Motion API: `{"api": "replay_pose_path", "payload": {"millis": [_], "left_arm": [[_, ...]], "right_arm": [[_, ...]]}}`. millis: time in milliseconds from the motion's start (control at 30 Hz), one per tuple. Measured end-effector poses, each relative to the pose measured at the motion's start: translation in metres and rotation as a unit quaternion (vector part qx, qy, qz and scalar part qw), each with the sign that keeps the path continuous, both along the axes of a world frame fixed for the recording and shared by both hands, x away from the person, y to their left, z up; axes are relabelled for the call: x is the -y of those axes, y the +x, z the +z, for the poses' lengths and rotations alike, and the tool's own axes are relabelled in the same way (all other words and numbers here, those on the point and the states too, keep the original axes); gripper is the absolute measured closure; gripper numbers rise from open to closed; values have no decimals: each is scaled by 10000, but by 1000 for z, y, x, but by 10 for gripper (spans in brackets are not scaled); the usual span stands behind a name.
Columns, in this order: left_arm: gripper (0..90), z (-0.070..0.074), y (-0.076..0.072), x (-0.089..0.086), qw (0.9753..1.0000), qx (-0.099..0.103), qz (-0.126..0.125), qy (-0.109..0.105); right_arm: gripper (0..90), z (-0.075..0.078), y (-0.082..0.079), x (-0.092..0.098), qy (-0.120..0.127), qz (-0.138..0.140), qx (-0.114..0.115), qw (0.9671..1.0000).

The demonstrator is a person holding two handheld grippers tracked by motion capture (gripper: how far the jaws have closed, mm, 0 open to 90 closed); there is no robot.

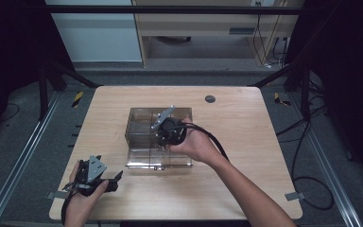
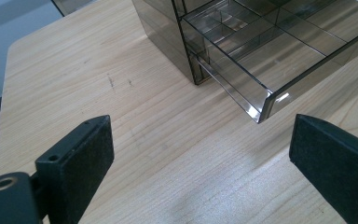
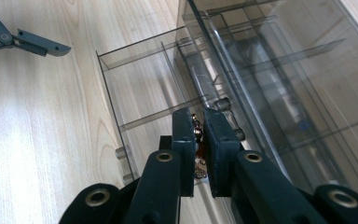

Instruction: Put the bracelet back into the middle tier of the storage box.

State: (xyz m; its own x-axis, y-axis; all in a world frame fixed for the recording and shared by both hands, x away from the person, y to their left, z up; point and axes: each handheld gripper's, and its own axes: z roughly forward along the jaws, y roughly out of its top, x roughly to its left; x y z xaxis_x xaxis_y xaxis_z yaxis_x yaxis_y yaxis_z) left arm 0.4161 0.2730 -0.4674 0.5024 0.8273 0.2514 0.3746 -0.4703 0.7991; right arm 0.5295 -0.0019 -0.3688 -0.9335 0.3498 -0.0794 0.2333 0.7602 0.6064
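High view: clear drawer box (image 1: 142,124) at table (image 1: 246,142) centre, lower drawer (image 1: 158,161) pulled out toward 6 o'clock. Right gripper (image 1: 166,140) above drawer, jaws nearly shut on small brown part (image 3: 196,140). Left gripper (image 1: 116,178) at 7 o'clock, jaws wide apart, empty. Advice: lower part squarely between dividers before opening jaws; avoid knocking thin walls.
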Motion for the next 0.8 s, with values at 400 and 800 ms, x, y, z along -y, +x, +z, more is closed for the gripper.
{"api": "replay_pose_path", "payload": {"millis": [400, 800], "left_arm": [[63, 0, 0, -1, 10000, -9, 11, -2], [63, 0, 0, -1, 10000, -7, 10, -1]], "right_arm": [[838, -18, -4, -10, -129, 51, -136, 9998], [837, -33, -5, -16, -185, 97, -287, 9994]]}}
